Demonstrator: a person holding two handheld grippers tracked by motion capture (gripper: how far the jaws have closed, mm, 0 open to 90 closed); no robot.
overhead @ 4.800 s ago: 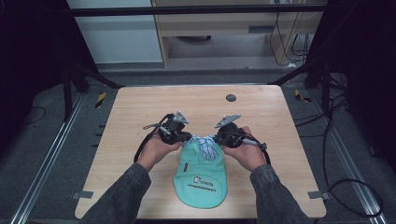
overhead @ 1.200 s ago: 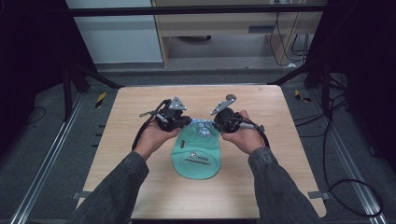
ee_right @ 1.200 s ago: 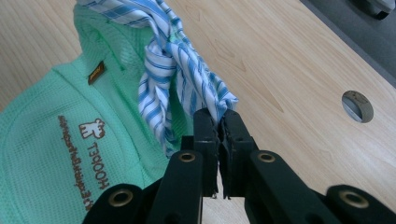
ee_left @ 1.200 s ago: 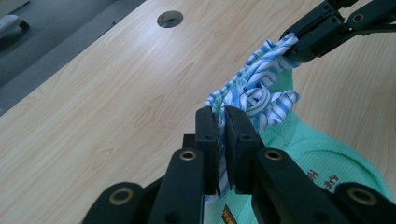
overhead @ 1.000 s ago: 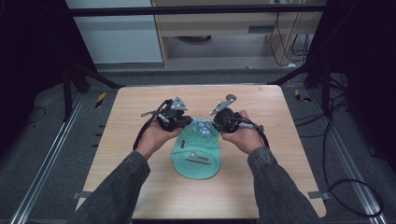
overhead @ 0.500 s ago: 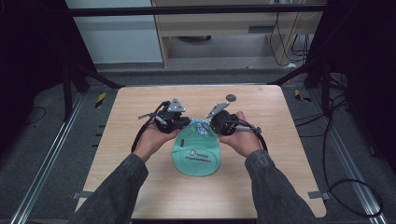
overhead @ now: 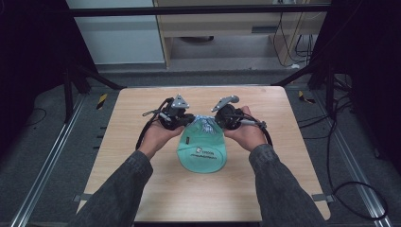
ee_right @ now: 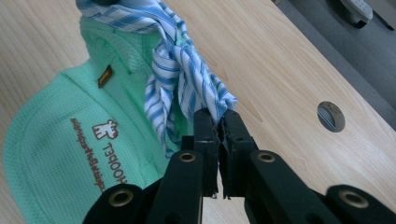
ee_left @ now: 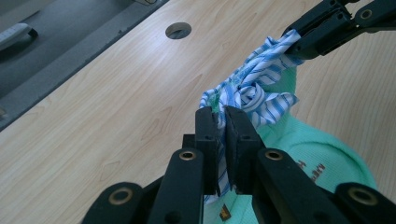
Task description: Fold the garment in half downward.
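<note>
Right now the green pouch [overhead: 202, 152] lies flat near the middle of the wooden table [overhead: 142, 184], its rounded bottom toward the person at 6 o'clock and its gathered mouth at 12 o'clock. A blue-and-white striped drawstring [overhead: 204, 124] bunches at that mouth, twisted into a loose knot-like wad. The left gripper [overhead: 185, 122] sits at 9 o'clock from the mouth, held in the person's left hand [overhead: 156, 137]; in the left gripper view its jaws are pressed together on one end of the striped drawstring [ee_left: 252, 93], with cloth running down between the pads. The right gripper [overhead: 218, 120] sits at 3 o'clock from the mouth, in the right hand [overhead: 246, 135]; in the right gripper view its jaws are likewise clamped on the other end of the striped drawstring [ee_right: 187, 88], which rises from the pads toward 11 o'clock. The two grippers face each other across the mouth, near but not touching. Brown printed lettering and a small bear-like mark [ee_right: 105, 130] show on the pouch [ee_right: 56, 144], with a little dark tag [ee_right: 104, 76] just above them near the gathered edge. A round hole [overhead: 221, 100] in the table lies at 12 o'clock beyond the right gripper, seen also at 3 o'clock in the right gripper view [ee_right: 331, 116]
</note>
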